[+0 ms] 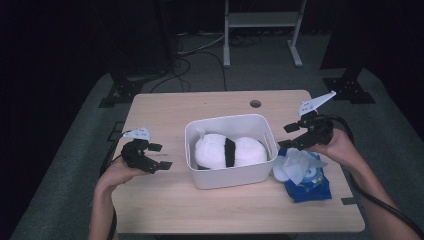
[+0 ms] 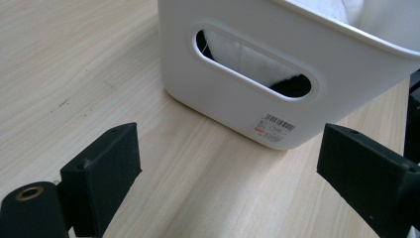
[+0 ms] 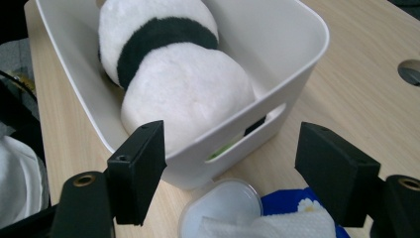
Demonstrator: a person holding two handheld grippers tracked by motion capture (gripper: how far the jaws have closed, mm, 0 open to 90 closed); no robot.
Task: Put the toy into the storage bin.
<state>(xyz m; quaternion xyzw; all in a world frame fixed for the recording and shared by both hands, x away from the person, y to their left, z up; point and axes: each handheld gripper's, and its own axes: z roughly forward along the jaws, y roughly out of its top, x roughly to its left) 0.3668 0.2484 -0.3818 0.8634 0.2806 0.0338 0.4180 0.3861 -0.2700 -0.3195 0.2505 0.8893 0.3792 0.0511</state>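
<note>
A white plastic bin (image 1: pixel 230 175) stands in the middle of the wooden table, holding a white plush toy with a black band (image 1: pixel 227 151). The same plush (image 3: pixel 173 74) fills the bin (image 3: pixel 307 44) in the right gripper view. My left gripper (image 1: pixel 159 156) rests open on the table left of the bin, facing its handle slot (image 2: pixel 252 64). My right gripper (image 1: pixel 290 137) hovers open at the bin's right end, above a blue wet-wipe pack (image 1: pixel 310 182) with a white wipe (image 1: pixel 295 165) pulled up from its round lid (image 3: pixel 223 203). Nothing sits between either pair of jaws.
The table (image 1: pixel 165 110) has a round cable hole (image 1: pixel 255 103) behind the bin. A white metal stand (image 1: pixel 262 30) is on the floor beyond the table. Cables trail from both grippers toward the near edge.
</note>
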